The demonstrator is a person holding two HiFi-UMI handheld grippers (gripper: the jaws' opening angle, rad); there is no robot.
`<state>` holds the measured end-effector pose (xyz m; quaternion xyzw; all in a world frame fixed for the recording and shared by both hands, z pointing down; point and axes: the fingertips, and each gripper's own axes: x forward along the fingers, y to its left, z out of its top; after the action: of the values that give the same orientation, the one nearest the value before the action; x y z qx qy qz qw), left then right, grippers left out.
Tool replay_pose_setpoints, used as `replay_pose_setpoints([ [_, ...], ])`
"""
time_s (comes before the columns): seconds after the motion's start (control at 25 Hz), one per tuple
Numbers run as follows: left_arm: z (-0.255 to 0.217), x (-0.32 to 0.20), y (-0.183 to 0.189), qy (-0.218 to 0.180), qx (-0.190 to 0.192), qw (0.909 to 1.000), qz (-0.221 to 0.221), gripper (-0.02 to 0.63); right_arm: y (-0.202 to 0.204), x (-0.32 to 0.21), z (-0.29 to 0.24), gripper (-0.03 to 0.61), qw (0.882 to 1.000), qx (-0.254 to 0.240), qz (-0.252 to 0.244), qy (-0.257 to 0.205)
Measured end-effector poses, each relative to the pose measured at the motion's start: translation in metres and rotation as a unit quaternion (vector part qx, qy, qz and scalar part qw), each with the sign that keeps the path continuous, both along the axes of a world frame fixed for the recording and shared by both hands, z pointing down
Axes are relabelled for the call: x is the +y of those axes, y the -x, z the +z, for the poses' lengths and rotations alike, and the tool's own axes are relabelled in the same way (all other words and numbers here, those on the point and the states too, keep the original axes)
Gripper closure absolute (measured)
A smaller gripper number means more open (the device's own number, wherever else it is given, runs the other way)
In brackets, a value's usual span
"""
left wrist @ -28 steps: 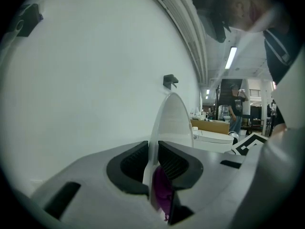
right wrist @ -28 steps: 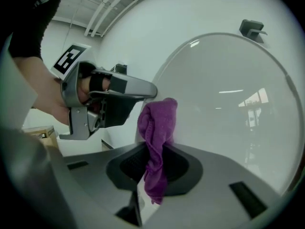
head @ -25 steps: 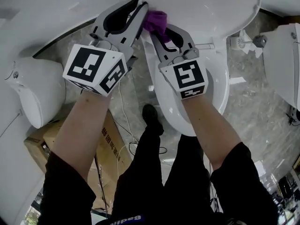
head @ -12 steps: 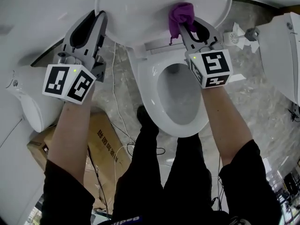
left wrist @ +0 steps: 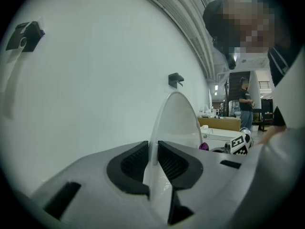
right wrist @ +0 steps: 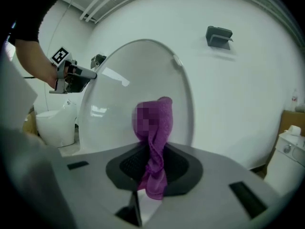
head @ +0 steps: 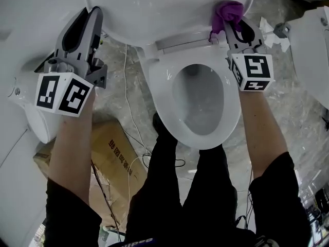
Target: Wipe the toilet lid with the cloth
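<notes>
The white toilet lid (head: 169,9) stands raised behind the seat (head: 234,112). My left gripper (head: 94,13) is shut on the lid's left edge; in the left gripper view the thin lid (left wrist: 175,120) runs edge-on between the pads of the left gripper (left wrist: 153,151). My right gripper (head: 230,23) is shut on a purple cloth (head: 226,12), which is pressed against the lid's lower right part. In the right gripper view the cloth (right wrist: 155,142) stands bunched up out of the right gripper (right wrist: 151,168) in front of the lid (right wrist: 124,80). The left gripper (right wrist: 76,78) shows at the lid's far edge.
Another white toilet (head: 31,102) stands at the left, with a cardboard box (head: 108,153) and loose cables (head: 128,112) on the floor beside it. A white fixture (head: 313,50) and crumpled paper (head: 268,29) lie at the right. The person's legs (head: 169,189) straddle the bowl.
The right gripper has carried the cloth to the right across the lid, from beside the left gripper to the lid's right side. The left gripper has kept its hold on the left edge.
</notes>
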<state>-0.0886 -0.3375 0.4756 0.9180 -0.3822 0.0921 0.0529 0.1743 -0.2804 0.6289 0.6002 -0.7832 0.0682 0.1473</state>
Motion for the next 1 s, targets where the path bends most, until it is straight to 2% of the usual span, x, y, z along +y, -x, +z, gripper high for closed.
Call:
replay_pose_setpoints([
  [0.24,-0.002,0.001,-0.001,0.002,0.017,0.9998,0.006,0.541,0.057,-0.001,0.017,0.514,1.0,-0.024,0.008,0.019],
  [0.8,-0.002,0.01,-0.005,0.011,0.027,0.9979,0.058,0.541,0.222,0.007,0.051,0.514,0.993,-0.053,-0.067,0.085],
  [1.0,-0.004,0.021,-0.006,0.014,0.023,0.9968,0.075,0.54,0.225,0.015,0.047,0.514,0.991,-0.055,-0.063,0.101],
])
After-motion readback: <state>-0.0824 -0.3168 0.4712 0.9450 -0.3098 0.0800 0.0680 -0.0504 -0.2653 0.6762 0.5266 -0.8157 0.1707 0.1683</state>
